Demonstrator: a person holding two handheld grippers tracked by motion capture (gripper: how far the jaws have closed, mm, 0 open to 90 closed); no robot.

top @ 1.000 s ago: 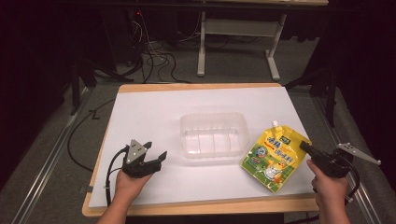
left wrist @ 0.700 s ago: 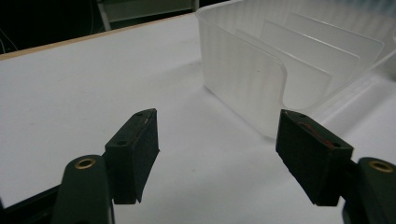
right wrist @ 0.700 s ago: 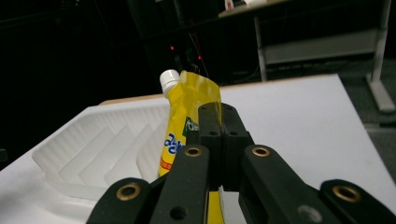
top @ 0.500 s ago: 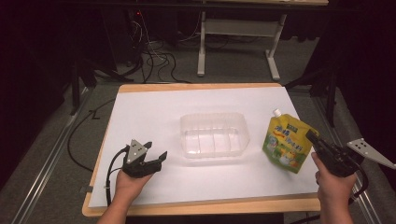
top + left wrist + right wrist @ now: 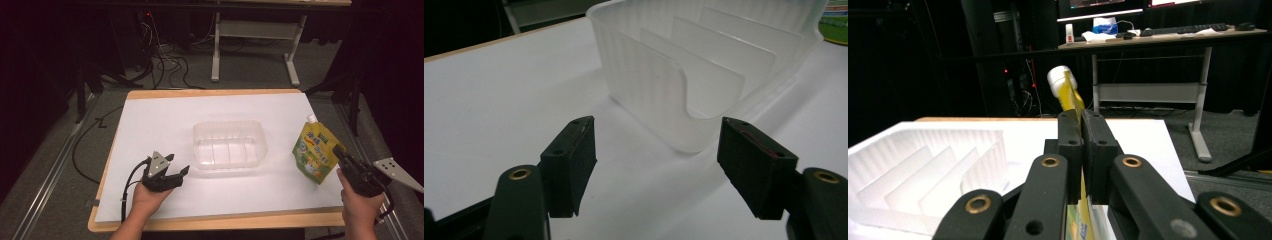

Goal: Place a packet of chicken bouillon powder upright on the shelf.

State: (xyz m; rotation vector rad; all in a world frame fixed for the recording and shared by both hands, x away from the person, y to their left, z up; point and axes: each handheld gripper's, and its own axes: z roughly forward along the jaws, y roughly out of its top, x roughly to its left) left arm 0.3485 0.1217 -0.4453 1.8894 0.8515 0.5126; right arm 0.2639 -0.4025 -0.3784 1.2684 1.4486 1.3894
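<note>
A yellow-green spouted pouch (image 5: 314, 150) with a white cap hangs upright above the table's right side, and my right gripper (image 5: 340, 153) is shut on its edge. In the right gripper view the pouch (image 5: 1069, 95) stands edge-on between the closed jaws, its cap at the top. A clear plastic container (image 5: 229, 145) with inner dividers sits at the table's centre. My left gripper (image 5: 176, 175) rests open on the white surface near the front left, empty. In the left gripper view the container (image 5: 704, 75) lies just beyond the spread jaws.
The white sheet covers a wooden table (image 5: 210, 93) with its front edge near the hands. A black cable (image 5: 131, 185) trails from the left gripper. Desk legs and loose cables (image 5: 165, 60) stand on the floor beyond the table.
The right gripper has lifted the pouch from lying flat to upright and carried it slightly right. The left gripper has stayed where it was.
</note>
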